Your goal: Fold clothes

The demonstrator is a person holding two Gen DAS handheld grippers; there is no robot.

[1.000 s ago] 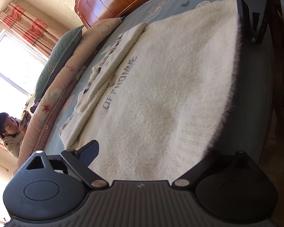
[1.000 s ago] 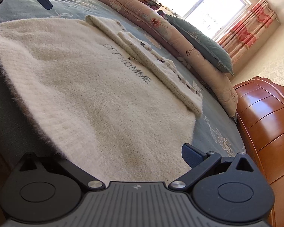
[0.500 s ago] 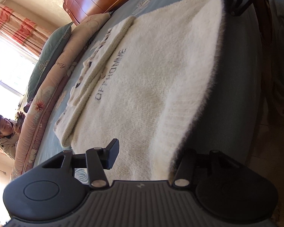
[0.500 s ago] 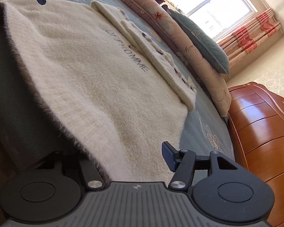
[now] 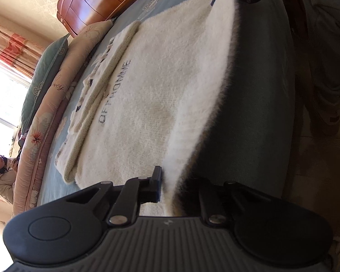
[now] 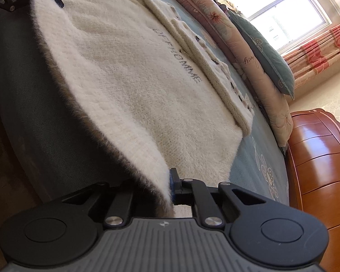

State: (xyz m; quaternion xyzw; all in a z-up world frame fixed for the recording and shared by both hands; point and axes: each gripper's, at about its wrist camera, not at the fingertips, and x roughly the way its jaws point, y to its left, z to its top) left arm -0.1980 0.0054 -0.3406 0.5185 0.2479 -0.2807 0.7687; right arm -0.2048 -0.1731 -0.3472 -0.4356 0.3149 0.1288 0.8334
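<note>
Sweater [image 5: 161, 86] lies flat on the bed [image 5: 256, 95] ahead — soft, fluffy, floppy. Left gripper [image 5: 170, 188] and right gripper [image 6: 163, 188] each pinch its near hem, one corner apiece — good spots to lift.

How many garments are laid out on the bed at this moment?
1: a cream sweater spread flat on the blue bedsheet, its near hem pinched by the left gripper and right gripper. Nothing else shows, though bedding could hide more.
</note>
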